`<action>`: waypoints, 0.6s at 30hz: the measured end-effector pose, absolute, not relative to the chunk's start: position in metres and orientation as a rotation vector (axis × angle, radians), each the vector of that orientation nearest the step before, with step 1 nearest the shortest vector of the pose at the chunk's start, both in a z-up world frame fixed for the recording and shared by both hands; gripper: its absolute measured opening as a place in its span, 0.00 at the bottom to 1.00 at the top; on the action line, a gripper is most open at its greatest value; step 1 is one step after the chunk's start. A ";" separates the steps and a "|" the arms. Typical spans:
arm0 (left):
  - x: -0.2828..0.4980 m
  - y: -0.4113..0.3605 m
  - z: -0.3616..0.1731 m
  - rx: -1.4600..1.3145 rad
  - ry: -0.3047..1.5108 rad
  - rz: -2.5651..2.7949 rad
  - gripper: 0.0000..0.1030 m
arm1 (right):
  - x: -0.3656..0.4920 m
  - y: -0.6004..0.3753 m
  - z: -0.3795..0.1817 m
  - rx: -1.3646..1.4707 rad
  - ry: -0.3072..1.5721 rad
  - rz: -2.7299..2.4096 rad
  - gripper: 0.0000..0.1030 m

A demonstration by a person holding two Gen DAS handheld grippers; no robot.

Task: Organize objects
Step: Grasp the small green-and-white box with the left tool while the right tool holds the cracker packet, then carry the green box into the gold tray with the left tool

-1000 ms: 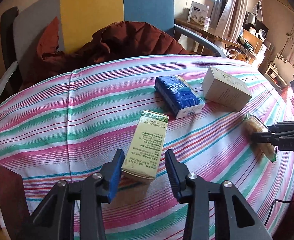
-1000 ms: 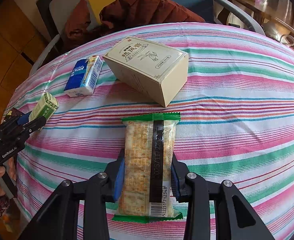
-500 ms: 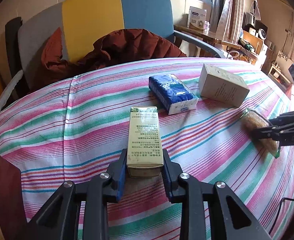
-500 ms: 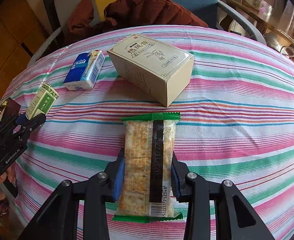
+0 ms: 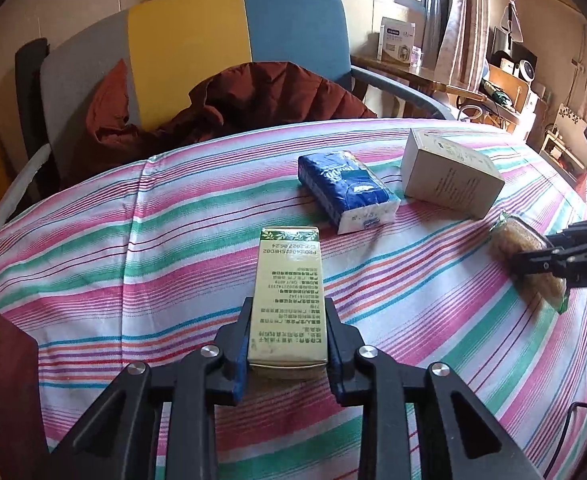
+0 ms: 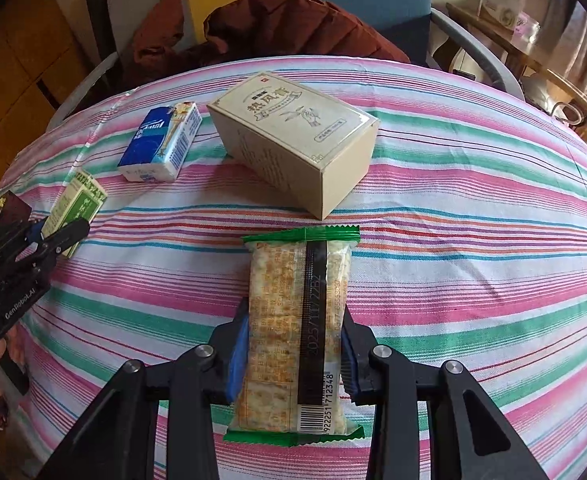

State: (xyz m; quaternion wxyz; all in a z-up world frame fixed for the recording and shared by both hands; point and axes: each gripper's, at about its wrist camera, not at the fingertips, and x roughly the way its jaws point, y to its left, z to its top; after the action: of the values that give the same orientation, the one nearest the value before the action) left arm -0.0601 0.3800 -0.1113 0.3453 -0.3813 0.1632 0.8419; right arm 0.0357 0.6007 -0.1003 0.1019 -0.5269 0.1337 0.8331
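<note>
Tablecloth (image 6: 473, 184) stripes of pink, green and white lie under your things. Largest is the beige carton (image 6: 297, 144), lying flat mid-table with the blue tissue pack (image 6: 161, 142) beside it. Your right gripper (image 6: 295, 344) is clamped on the clear, green-ended cracker packet (image 6: 293, 320). Your left gripper (image 5: 287, 346) has just closed onto the slim pale-green box (image 5: 287, 300), pads pressing its sides.

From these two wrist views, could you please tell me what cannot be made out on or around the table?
- Maroon object, left wrist view: cut off by the left edge; what it is stays unclear.
- Cracker pack, left wrist view: its near part is covered by the right claw.
- Green box, right wrist view: its near end is hidden by the left claw.
- Shelf clutter, left wrist view: too small to identify.
</note>
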 end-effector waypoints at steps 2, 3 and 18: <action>-0.055 0.372 -0.112 -0.971 0.423 2.204 0.29 | 0.038 0.601 -0.099 -1.539 0.434 2.474 0.37; -0.053 0.368 -0.112 -0.967 0.418 2.210 0.29 | 0.039 0.601 -0.097 -1.533 0.451 2.486 0.37; 0.009 0.311 -0.096 -0.929 0.266 2.223 0.29 | 0.035 0.571 -0.087 -1.503 0.331 2.617 0.37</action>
State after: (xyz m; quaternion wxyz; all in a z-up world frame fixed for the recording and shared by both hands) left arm 0.0087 0.3109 -0.0957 0.3511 -0.3587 0.1026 0.8588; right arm 0.0348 0.5710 -0.0873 0.0528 -0.4943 0.1090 0.8608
